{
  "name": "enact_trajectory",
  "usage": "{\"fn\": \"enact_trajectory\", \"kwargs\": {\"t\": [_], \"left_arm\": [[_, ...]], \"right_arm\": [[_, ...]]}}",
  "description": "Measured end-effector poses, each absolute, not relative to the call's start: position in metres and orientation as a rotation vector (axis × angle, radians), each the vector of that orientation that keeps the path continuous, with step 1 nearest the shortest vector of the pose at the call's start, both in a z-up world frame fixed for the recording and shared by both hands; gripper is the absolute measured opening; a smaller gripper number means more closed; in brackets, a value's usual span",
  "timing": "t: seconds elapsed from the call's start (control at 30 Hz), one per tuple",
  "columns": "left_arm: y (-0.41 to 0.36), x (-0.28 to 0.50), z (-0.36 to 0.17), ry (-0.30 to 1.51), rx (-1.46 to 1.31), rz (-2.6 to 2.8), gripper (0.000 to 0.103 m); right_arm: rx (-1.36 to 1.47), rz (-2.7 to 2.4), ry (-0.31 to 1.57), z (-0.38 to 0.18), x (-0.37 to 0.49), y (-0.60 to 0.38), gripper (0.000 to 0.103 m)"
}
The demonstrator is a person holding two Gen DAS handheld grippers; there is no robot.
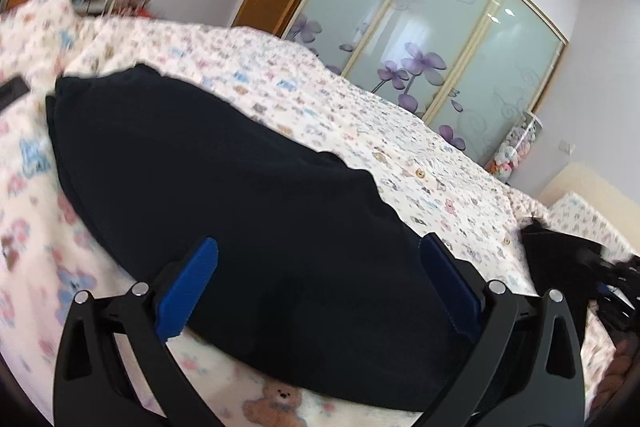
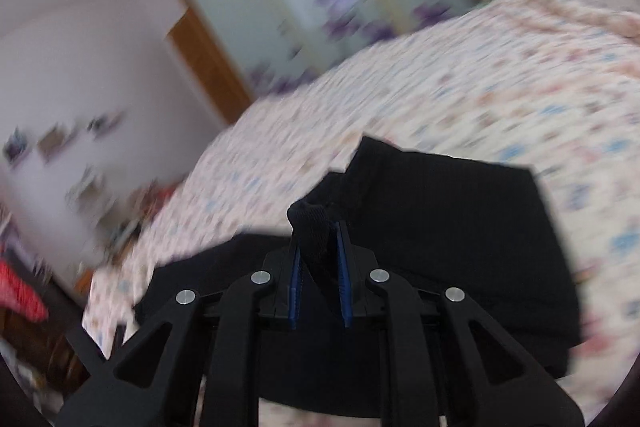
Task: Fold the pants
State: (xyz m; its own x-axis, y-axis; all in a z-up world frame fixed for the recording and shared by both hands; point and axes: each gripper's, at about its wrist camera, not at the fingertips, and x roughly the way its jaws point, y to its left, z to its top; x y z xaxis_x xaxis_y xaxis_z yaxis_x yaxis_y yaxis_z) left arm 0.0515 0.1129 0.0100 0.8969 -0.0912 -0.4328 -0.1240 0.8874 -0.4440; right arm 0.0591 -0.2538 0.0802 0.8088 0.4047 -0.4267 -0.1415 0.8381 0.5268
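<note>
The right gripper (image 2: 318,247) clamps a bunched fold of the black pants (image 2: 440,227); its surroundings are motion-blurred. The left gripper (image 1: 316,291) stands released over the pants, which lie on the bed (image 1: 360,107). The wardrobe (image 1: 440,39) is partly cropped.

The pants (image 1: 224,195) are black cloth, matt and soft, with a fine knit weave showing where a bunch sits between the right gripper (image 2: 319,251)'s ribbed blue plastic pads (image 2: 295,291). Both grippers' arms are matt black plastic with shiny metal pins. The bedspread (image 1: 400,147) is printed cotton-like cloth. The wardrobe (image 1: 440,39) has frosted glossy glass panels and a smooth wooden side.
</note>
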Motion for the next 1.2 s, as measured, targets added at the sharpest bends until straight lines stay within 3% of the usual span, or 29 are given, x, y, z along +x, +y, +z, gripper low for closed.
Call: {"fn": "enact_trajectory", "kwargs": {"t": [0.2,0.4,0.6,0.63,0.7,0.87,0.97,1.2], "left_arm": [[0.093,0.045,0.024,0.405,-0.34,0.013,0.101],[0.084,0.043,0.029,0.372,-0.294,0.002,0.101],[0.091,0.045,0.028,0.381,-0.326,0.013,0.101],[0.094,0.045,0.027,0.383,-0.337,0.019,0.101],[0.099,0.045,0.025,0.39,-0.366,0.034,0.101],[0.115,0.043,0.021,0.381,-0.445,0.079,0.101],[0.12,0.042,0.019,0.381,-0.465,0.101,0.101],[0.128,0.047,0.015,0.401,-0.515,0.115,0.101]], "right_arm": [[0.396,0.338,0.799,0.004,0.081,-0.179,0.016],[0.475,0.35,0.668,0.02,0.074,-0.182,0.016],[0.327,0.413,0.843,-0.02,0.079,-0.145,0.018],[0.346,0.425,0.851,-0.019,0.079,-0.149,0.021],[0.362,0.48,0.89,-0.018,0.077,-0.154,0.043],[0.452,0.523,0.748,0.01,0.065,-0.166,0.061],[0.518,0.475,0.724,0.018,0.078,-0.173,0.061],[-0.064,0.162,0.649,0.043,0.122,-0.114,0.059]]}}
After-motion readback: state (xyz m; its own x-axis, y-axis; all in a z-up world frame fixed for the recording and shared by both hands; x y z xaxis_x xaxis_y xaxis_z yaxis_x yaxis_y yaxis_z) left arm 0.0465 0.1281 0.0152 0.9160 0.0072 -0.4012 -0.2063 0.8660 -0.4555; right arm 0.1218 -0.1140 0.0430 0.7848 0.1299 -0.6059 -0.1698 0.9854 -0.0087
